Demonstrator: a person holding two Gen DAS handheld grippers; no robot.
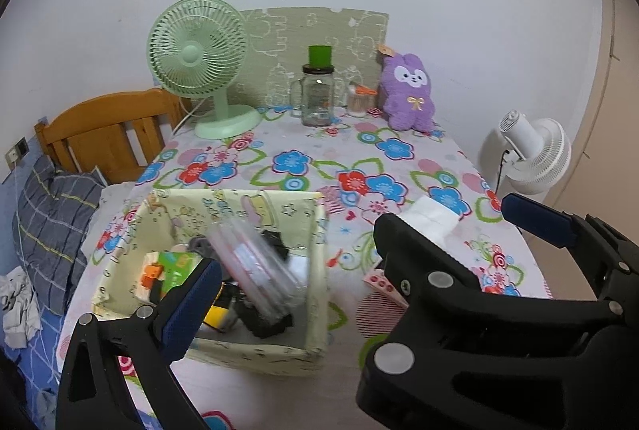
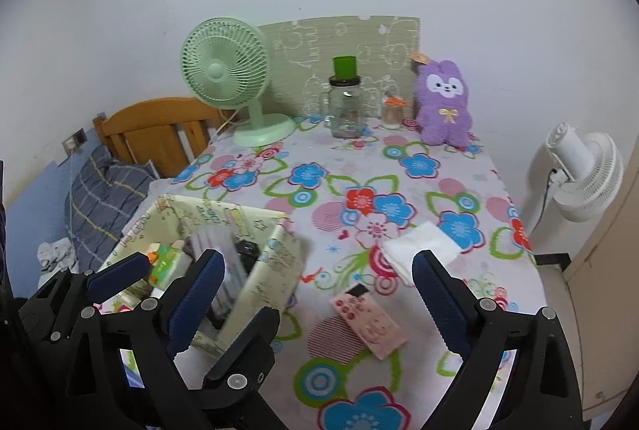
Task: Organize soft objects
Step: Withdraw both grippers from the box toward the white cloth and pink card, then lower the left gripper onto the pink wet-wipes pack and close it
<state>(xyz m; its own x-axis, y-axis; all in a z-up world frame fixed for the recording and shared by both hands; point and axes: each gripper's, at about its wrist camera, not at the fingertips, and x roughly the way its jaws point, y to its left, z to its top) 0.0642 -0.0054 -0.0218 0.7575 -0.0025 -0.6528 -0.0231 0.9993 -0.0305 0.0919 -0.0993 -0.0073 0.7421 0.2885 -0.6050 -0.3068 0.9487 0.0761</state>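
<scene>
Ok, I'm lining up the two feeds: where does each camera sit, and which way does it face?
Left wrist: on the left tool, facing forward and down over the cream fabric box toward the wall; blue-padded fingers show.
Right wrist: on the right tool, same heading, set further right; its fingers and the left tool's show.
Shared: flowered tablecloth, green desk fan, purple plush rabbit.

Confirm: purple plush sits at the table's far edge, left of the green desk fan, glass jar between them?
Not quite. The purple plush sits right of the green desk fan, not left. The rest holds: both stand at the table's far edge with the glass jar between them. The right wrist view shows it.
</scene>
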